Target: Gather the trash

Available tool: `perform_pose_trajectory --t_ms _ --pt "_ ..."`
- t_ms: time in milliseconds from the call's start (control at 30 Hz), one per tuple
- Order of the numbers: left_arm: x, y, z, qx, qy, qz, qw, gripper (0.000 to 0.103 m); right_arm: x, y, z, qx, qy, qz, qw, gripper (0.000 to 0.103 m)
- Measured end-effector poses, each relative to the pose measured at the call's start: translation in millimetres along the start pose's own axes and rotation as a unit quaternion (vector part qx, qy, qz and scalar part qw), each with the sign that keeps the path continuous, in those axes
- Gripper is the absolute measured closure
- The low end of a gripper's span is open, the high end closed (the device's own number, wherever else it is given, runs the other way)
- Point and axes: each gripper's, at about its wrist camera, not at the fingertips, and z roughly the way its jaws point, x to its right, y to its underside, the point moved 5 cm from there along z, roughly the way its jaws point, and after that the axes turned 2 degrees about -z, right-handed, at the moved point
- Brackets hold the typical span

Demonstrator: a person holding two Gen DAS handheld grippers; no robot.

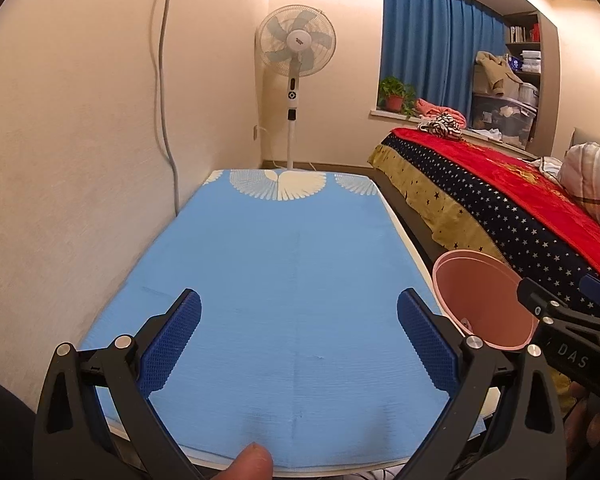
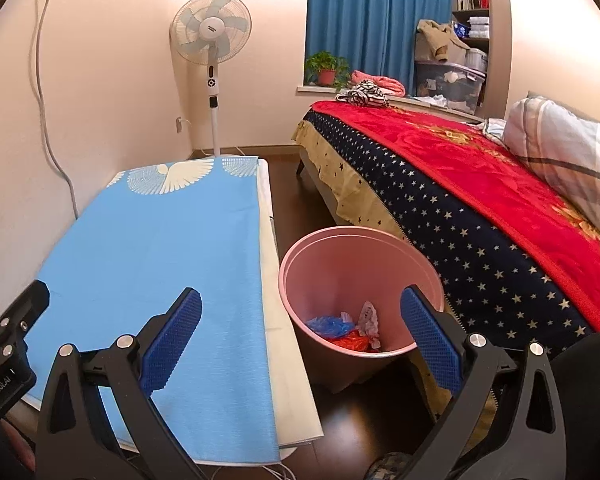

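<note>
Both grippers, left (image 1: 299, 338) and right (image 2: 300, 338), hang spread wide and empty, likely because the trash (image 2: 350, 330) already lies in the pink bin (image 2: 340, 240) standing between table (image 2: 148, 240) and bed (image 2: 480, 208).

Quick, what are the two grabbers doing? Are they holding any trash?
Left gripper: open, holding nothing, over the blue cloth.
Right gripper: open, holding nothing, near the pink bin.

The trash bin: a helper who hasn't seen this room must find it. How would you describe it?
Find the bed with the red blanket and the low table under a blue cloth. The bin stands on the dark floor between them. It is the only pink, round, open container there, with crumpled wrappers at its bottom.
</note>
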Motion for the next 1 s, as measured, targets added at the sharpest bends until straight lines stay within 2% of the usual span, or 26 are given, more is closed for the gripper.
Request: perform_pose_trajectory --t_ms 333,1000 --pt "1 4 14 -0.015 0.001 -0.009 0.9998 0.008 -5 3 9 -0.002 -0.002 -0.01 1.0 0.005" --pt "6 9 18 -0.023 -0.001 -0.005 0.9997 0.008 -3 3 14 -0.002 0.001 -0.01 1.0 0.005"
